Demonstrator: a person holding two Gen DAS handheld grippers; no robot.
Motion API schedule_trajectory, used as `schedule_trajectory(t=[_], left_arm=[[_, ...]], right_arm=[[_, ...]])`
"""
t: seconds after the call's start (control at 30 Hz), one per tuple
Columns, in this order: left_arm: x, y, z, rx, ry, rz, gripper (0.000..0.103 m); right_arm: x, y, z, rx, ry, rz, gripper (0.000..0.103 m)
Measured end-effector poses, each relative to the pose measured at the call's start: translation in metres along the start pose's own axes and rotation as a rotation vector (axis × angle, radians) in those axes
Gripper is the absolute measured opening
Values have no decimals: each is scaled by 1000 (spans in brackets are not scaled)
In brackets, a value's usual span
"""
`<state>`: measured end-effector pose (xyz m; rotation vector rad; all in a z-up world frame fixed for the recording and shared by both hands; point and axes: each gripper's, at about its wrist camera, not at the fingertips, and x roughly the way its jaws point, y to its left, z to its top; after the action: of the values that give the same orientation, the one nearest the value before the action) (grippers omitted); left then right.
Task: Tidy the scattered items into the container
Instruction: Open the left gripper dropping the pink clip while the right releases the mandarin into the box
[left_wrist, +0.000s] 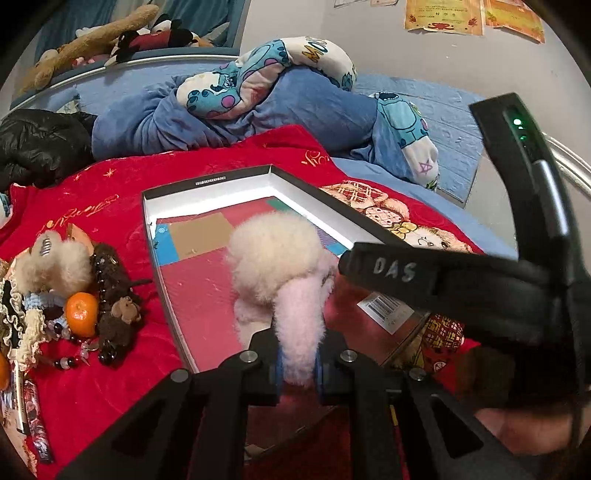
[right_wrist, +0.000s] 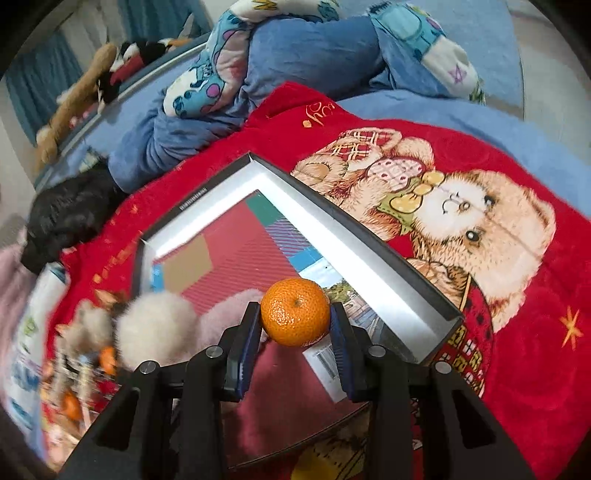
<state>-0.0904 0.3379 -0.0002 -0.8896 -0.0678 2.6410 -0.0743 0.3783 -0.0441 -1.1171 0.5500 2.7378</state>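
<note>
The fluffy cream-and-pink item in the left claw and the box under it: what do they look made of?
Fluffy cream-and-pink plush item: seemingly soft synthetic fur, matte, judging by its long fuzzy pile. Shallow black-rimmed box: likely thin cardboard, smooth white inner walls, crisp folded corners.

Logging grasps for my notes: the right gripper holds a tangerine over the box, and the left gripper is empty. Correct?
Not quite. The left gripper is shut on a fluffy pink toy, as the left wrist view shows. The right gripper does hold the tangerine over the box.
</note>
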Motion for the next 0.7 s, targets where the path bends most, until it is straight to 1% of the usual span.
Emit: schedule_trajectory(t=[0.07,0.17,0.23,0.27,0.3,0.33,0.37,0.4,0.43,0.47,0.5,0.53,0.57,0.6,0.63,0.67,0.7], left_arm=[[1,4,-1,-19,8,-6,13],[4,11,-3,-47,26,-22,13],[6,13,-5,-53,35,-24,15],[5,13,-5,-53,32,-23,17],[6,12,-5,-49,33,-28,22],[5,11,-5,-44,32,-34,29],[5,9,-4,-35,32,-53,35],[4,7,-4,-24,31,-76,45],[3,4,-4,-9,26,-82,54],[2,2,-4,0,19,-67,54],[2,0,-4,0,17,-52,60],[1,0,-4,1,12,-41,66],[-1,1,-4,-1,1,-34,71],[-3,3,-3,-10,-2,-21,84],[-4,6,-2,-24,-12,-19,91],[-8,8,-1,-32,-29,-43,95],[-11,10,0,-40,-39,-50,103]], right_arm=[[-1,-4,0,8,-2,19,36],[-4,-12,0,51,-1,82,36],[-4,-12,1,53,2,94,36],[-4,-11,1,47,2,92,37],[-5,-10,1,41,2,93,37],[-5,-10,1,39,-2,106,40],[-6,-9,0,39,-5,126,50],[-7,-7,1,35,-11,146,62],[-10,-5,1,25,-18,149,69],[-12,-3,1,17,-21,136,81],[-13,-3,2,12,-23,108,89],[-15,-4,2,11,-36,98,90],[-18,-7,2,21,-49,99,93],[-20,-10,3,34,-57,116,95],[-22,-13,3,46,-62,128,97],[-25,-17,3,66,-72,144,103],[-29,-21,4,90,-85,152,103]])
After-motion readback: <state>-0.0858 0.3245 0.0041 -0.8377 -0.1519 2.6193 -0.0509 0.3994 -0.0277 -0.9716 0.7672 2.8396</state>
